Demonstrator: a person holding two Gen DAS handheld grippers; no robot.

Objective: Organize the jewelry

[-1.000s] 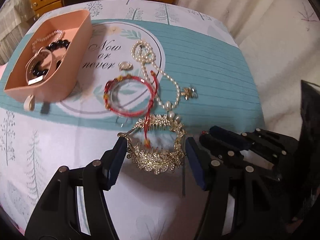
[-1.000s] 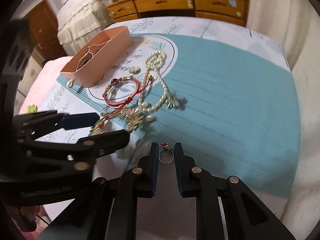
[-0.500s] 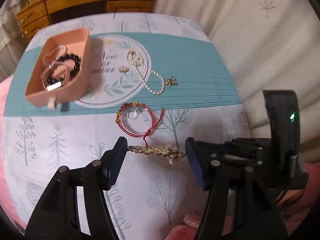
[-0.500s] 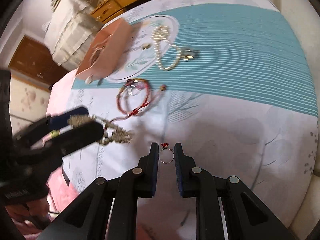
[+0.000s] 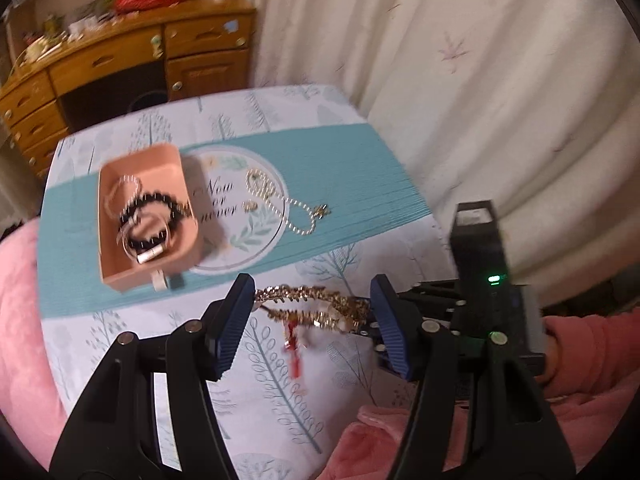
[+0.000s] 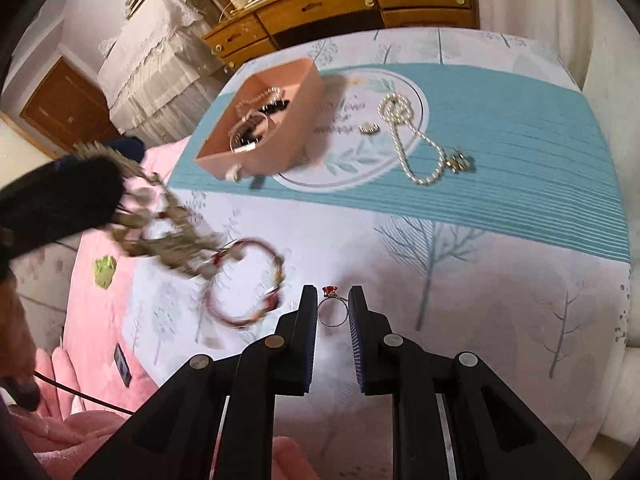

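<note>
Left wrist view, L to R: pink tray [image 5: 120, 276] sits on teal band of tablecloth [image 5: 352, 168], holding black bead bracelet [image 5: 154, 208] + a pale bead strand and a bangle w/ metal clasp. Just R of tray, on printed round emblem: small ring [image 5: 250, 205], then pearl necklace [image 5: 280, 200] w/ gold pendant at its far R end. Nearer cam, left gripper [image 5: 312, 312] pinches gold bracelet [image 5: 312, 306] across its width, both blue pads touching it, held above cloth; red tassel hangs below it, blurred. Far R: right gripper body w/ green LED, pink sleeve behind.

Right wrist view, L to R: left gripper's dark finger w/ gold bracelet, blurred, raised over pink bedding. Red cord bracelet [image 6: 244, 284] dangles from gold one; cannot tell if it touches cloth. Tray and necklace lie farther back on teal band. Centre bottom: right gripper [image 6: 331, 308] pressed on thin ring with red stone [image 6: 331, 307], stone at top, band clamped between pads, off the table.
</note>
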